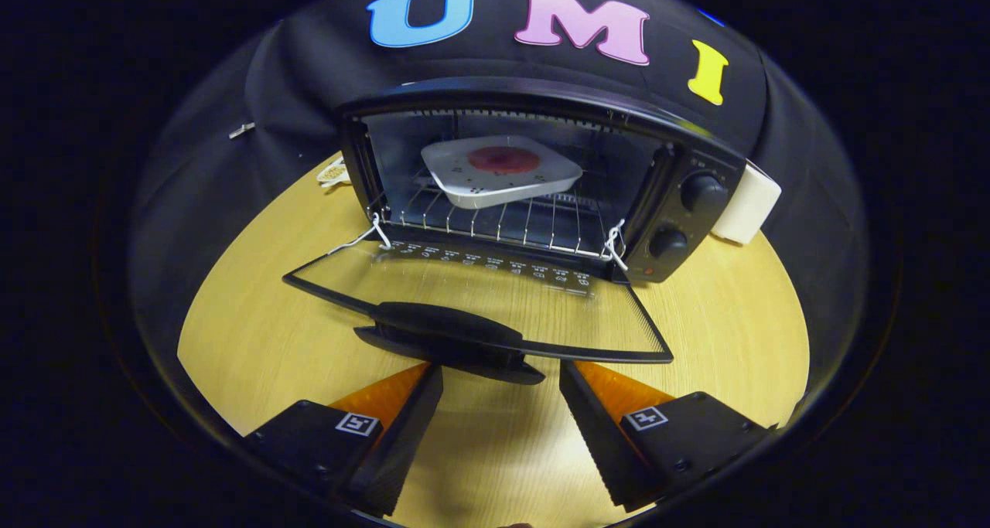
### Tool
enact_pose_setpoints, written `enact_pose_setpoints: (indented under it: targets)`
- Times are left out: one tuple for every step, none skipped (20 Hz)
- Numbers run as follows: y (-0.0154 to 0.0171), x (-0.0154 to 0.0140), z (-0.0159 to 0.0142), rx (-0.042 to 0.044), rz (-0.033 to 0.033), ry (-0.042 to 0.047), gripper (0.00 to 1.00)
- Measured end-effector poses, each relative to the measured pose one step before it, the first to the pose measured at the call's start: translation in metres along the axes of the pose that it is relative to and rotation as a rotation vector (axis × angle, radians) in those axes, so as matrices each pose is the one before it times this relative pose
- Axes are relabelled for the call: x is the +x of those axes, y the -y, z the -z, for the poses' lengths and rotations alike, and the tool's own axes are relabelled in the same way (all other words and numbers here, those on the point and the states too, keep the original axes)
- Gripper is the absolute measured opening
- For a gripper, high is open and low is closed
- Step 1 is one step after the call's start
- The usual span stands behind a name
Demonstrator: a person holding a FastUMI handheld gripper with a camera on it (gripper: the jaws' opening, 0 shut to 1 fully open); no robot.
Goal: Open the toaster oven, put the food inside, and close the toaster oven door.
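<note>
A black toaster oven (541, 180) stands on a pale wooden bench (735, 319) with its glass door (479, 300) dropped fully open, the pane lying nearly flat and reaching out toward the camera. The door's dark handle (448, 342) runs along its near edge, just ahead of the tool (501, 385), whose two fingers are spread wide with bare bench between them; nothing is held, and the tips sit close under the handle to either side of its middle, though whether they touch it cannot be told. Inside the oven, a white, roughly square plate (501, 171) rests tilted on the wire rack (503, 223), carrying a round reddish piece of food (503, 158) at its centre. White cords (615, 246) are tied at both lower corners of the oven mouth, where the door hinges, and one strand trails off across the bench at the left corner. Two round black knobs (702, 192) sit one above the other on the control panel to the right of the opening, with a small red light below them. A white boxy object (746, 203) rests against the oven's right side, and a small coiled pale item (334, 172) lies on the bench just behind its left side. Black cloth forms the booth wall behind the oven.
</note>
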State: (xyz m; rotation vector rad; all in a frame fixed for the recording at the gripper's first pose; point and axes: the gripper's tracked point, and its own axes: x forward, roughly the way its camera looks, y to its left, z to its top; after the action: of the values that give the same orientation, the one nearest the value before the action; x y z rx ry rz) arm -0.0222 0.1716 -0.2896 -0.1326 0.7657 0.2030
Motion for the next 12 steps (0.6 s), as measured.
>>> enact_pose_setpoints:
  targets:
    - [-0.00006, -0.00419, -0.00500, -0.00090, -0.01044, 0.01511, 0.99]
    - [-0.00007, -0.00471, -0.00684, 0.00062, -0.00677, 0.01932, 0.99]
    - [-0.00008, -0.00593, -0.00790, 0.00020, -0.00425, 0.02351, 0.99]
    - [0.00084, -0.00528, -0.01132, -0.00417, 0.00030, 0.03166, 0.99]
    - [-0.00344, -0.00809, -0.01101, -0.00748, 0.00328, 0.04198, 0.99]
    - [0.00220, -0.00194, -0.01435, -0.00829, 0.00527, 0.03912, 0.99]
    - [0.00295, -0.00273, -0.01432, -0.00856, 0.00899, 0.03051, 0.99]
    - [0.00398, -0.00347, -0.01581, -0.00072, 0.00781, 0.02892, 0.99]
    - [0.00394, -0.00694, -0.02135, 0.01168, 0.00569, 0.03425, 1.00]
    - [0.00474, -0.00715, -0.01975, 0.01845, 0.00618, 0.04073, 1.00]
    - [0.00464, -0.00519, -0.02022, 0.01870, 0.00993, 0.04913, 1.00]
    - [0.00852, -0.00723, -0.01968, 0.01840, 0.01079, 0.05048, 1.00]
